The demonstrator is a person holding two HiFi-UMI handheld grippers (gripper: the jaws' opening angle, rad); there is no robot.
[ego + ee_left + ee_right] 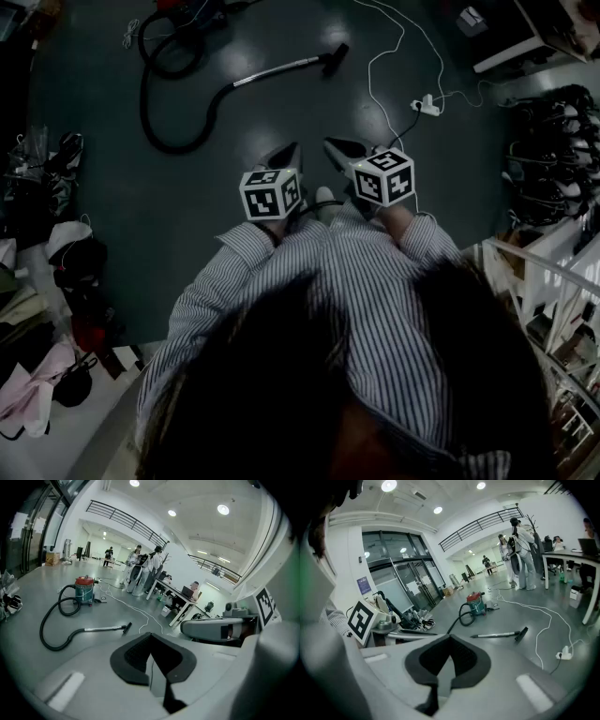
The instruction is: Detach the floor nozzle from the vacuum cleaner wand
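Floor nozzle [335, 58] is on the end of the wand [277, 70], down on the floor [187, 206], well apart from both grippers.

The left gripper [289, 152] and right gripper [337, 147] are close to the person's striped shirt [366, 281]. Both have their fingers shut tight on nothing. A black hose [173, 103] curls from the wand to the red-topped vacuum cleaner [85, 589]. A white cable [389, 56] and plug block [427, 106] lie just right of the nozzle. Bags and shoes [66, 272] pile up on the left.
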